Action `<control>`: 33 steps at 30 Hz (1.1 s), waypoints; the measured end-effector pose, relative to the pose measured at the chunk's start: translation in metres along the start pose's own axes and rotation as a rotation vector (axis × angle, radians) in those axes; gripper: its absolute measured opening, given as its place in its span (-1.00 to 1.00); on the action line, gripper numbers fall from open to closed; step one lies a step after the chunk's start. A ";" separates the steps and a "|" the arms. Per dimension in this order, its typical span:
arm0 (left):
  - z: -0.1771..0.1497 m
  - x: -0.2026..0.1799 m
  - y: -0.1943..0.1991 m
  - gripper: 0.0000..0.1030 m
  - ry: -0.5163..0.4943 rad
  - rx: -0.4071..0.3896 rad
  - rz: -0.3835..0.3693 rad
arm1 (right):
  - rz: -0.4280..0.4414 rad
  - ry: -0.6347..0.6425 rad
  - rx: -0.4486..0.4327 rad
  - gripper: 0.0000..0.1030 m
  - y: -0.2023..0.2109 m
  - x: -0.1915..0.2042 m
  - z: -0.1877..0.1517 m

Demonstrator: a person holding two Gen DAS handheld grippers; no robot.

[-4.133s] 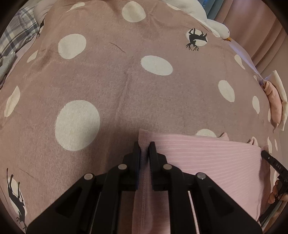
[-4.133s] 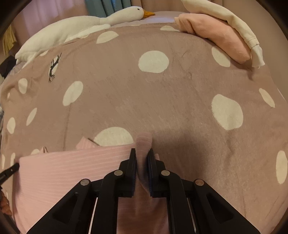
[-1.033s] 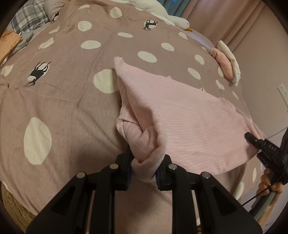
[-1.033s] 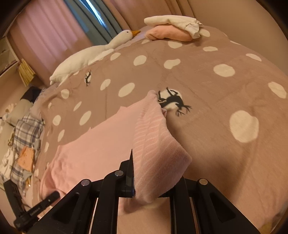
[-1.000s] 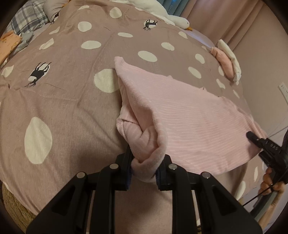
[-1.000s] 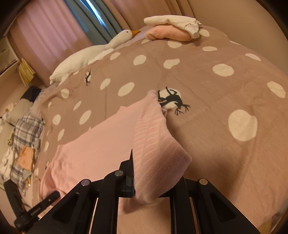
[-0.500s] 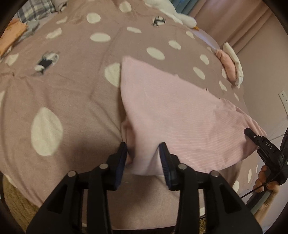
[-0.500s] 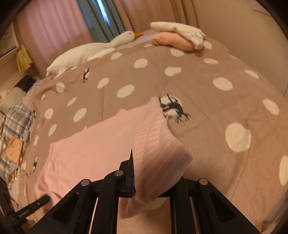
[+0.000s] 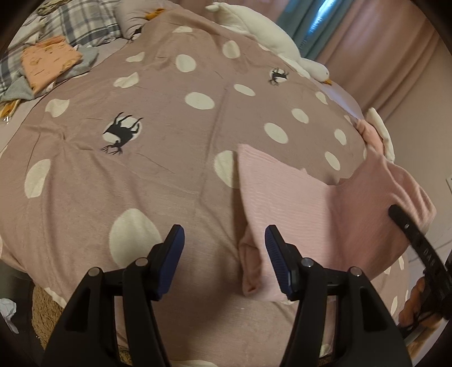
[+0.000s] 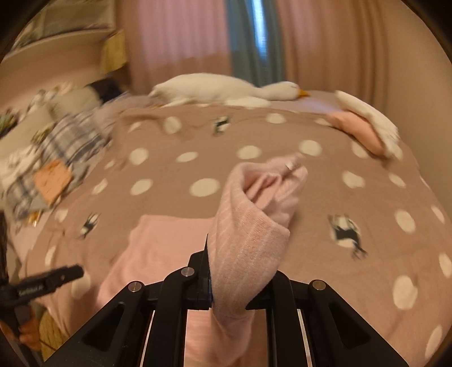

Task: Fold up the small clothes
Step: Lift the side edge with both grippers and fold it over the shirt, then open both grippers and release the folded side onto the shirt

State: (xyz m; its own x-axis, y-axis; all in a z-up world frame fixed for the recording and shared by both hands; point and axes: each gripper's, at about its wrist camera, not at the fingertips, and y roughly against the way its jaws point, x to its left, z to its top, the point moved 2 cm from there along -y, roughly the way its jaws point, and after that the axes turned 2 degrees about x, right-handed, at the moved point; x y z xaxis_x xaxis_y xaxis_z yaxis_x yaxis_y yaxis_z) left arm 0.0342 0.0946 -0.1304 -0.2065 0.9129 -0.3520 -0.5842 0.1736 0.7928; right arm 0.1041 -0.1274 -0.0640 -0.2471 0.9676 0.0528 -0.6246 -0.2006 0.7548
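Left wrist view: nearest the lens, the left tongs [image 9: 224, 242] are opening, their blue pads apart with nothing pressed between them; the folded edge of the pink garment [image 9: 305, 203] lies just beside the right-hand pad, let go on the bedspread [image 9: 158, 175]. The garment lies flat on the near part of the bed, a roughly oblong panel whose long axis runs from that near edge away and to the right, toward the right tongs [image 9: 395, 211] that enter from the frame's edge.

In the right wrist view the right tongs [image 10: 240, 279] are pinching a bunched corner of the same garment, which rises in a soft roll above the jaws and points away toward the far side of the bed.

It looks like a light, limp ribbed knit: it will sag and crease wherever it is unsupported, so corners or hem edges are probably the best hold, both layers pinched together.

Farther off lie a plush goose [image 10: 226, 89], a stack of folded clothes [image 10: 364, 127] and plaid fabric [image 9: 76, 19].
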 end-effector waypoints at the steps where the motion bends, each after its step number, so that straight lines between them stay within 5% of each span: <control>1: 0.000 0.002 0.000 0.16 0.006 0.000 0.003 | 0.026 0.017 0.017 -0.72 -0.006 0.009 -0.003; 8: 0.002 0.015 -0.001 0.16 0.030 0.000 0.027 | 0.148 0.102 0.145 -0.72 -0.035 0.050 -0.030; 13: 0.003 0.019 -0.005 0.16 0.038 0.011 0.034 | 0.147 0.164 0.254 -0.72 -0.061 0.068 -0.057; 33: 0.007 0.007 -0.012 0.18 0.016 0.061 -0.037 | 0.253 0.076 0.313 -0.69 -0.059 0.067 -0.063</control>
State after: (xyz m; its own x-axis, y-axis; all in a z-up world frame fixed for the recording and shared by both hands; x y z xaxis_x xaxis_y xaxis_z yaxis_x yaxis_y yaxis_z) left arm 0.0450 0.1018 -0.1386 -0.1980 0.8995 -0.3895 -0.5431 0.2301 0.8076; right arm 0.0774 -0.0608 -0.1464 -0.4252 0.8771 0.2231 -0.2839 -0.3634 0.8873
